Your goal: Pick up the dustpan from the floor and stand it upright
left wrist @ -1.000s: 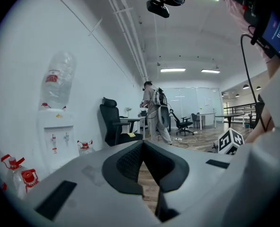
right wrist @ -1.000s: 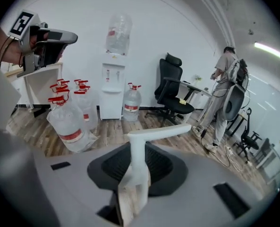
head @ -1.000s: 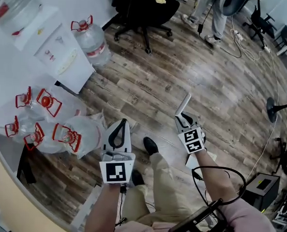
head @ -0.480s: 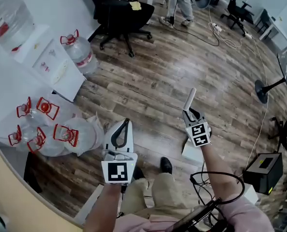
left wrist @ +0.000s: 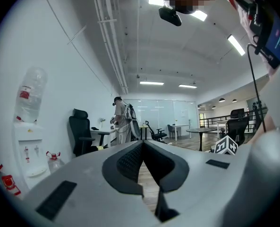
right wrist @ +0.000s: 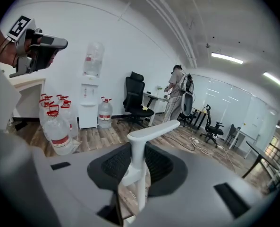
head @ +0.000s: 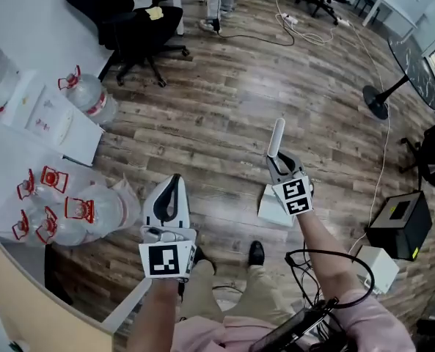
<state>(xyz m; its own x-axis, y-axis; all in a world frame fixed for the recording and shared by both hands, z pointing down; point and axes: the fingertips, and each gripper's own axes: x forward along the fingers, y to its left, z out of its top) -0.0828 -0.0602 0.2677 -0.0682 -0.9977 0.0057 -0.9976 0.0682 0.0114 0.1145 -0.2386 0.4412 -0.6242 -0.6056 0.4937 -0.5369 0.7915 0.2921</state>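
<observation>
Right claw (right wrist: 139,168): closed on the dustpan's handle. The white shaft stands between the two dark pads, pinched from both sides.
Dustpan (head: 275,210): white. In the head view its pan shows just below and beside the marker cube (head: 294,196) of the right claw.
Handle (head: 276,135): sticks out past the claw tips and points away from the person. In the right gripper view its top bends off to the right.
Dustpan height: it seems to hang clear of the wooden floor (head: 217,116), though the steep downward view leaves that unsure.
Left claw (head: 174,182): tips drawn together with nothing between them. The left gripper view shows the pads meeting at the front, with only a hollow loop behind. It is well apart from the dustpan.
Water bottles (head: 85,213): a cluster with red handles on the floor, near the left claw, beside a white water dispenser (head: 45,116).
Office chair (head: 133,26): black, far from both claws, at the upper left.
Fan stand (head: 382,96): at the right, with a cable trailing across the boards.
Black box (head: 399,226): on the floor at the right, a smaller white box (head: 378,266) near it.
Shoe (head: 256,253): the person's own, between the two arms.
</observation>
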